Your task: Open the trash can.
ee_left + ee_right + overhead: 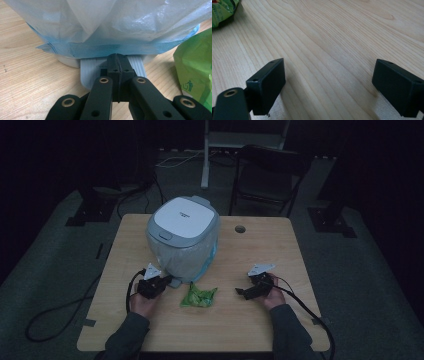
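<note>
One lidded bin (183,237) with a plastic liner, one green bag (198,296), one table (260,325), two grippers

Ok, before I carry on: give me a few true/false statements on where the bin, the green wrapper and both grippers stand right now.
1. The bin has its lid down. True.
2. The left gripper has its jaws spread wide. False: they are pressed together, tips at the bin's grey foot pedal.
3. The right gripper is open over bare table. True, nothing lies between its jaws.
4. The green wrapper is inside the bin. False: it lies on the table in front of the bin, between the two grippers.
5. A bag lines the bin and hangs down outside it. True.
</note>
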`<action>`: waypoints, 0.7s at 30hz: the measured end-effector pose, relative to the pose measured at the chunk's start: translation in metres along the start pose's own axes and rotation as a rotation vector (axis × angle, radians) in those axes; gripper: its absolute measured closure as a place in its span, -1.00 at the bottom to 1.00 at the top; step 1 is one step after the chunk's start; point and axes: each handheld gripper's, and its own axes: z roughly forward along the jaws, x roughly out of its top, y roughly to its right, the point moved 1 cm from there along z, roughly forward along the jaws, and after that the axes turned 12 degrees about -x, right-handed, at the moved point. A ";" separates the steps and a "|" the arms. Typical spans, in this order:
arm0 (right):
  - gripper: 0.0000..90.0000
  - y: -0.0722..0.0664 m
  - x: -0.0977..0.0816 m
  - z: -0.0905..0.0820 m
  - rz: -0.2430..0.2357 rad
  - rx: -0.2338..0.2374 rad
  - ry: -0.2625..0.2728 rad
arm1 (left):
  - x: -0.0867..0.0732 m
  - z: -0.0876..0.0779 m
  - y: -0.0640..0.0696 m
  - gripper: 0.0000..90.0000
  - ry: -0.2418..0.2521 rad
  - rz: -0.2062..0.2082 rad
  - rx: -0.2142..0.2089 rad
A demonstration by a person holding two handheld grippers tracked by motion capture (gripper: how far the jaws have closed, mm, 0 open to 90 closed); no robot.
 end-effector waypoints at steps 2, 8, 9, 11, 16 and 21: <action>-0.76 0.000 0.000 0.000 0.000 0.000 0.000 | 0.000 0.001 0.000 1.00 -0.005 -0.003 0.001; -0.76 0.000 0.000 0.000 0.001 0.000 0.000 | -0.002 0.005 0.000 1.00 -0.037 -0.003 0.008; -0.76 0.000 0.000 0.000 0.000 0.000 0.000 | -0.003 0.006 0.000 1.00 -0.039 -0.004 0.009; -0.76 0.000 0.000 0.000 -0.001 -0.001 0.001 | -0.003 0.007 0.000 1.00 -0.045 0.000 0.013; -0.76 0.000 0.000 0.000 0.000 -0.001 0.000 | -0.003 0.008 0.000 1.00 -0.043 0.000 0.016; -0.76 0.000 0.000 0.000 0.000 -0.001 0.000 | -0.004 0.008 -0.001 1.00 -0.040 -0.003 0.010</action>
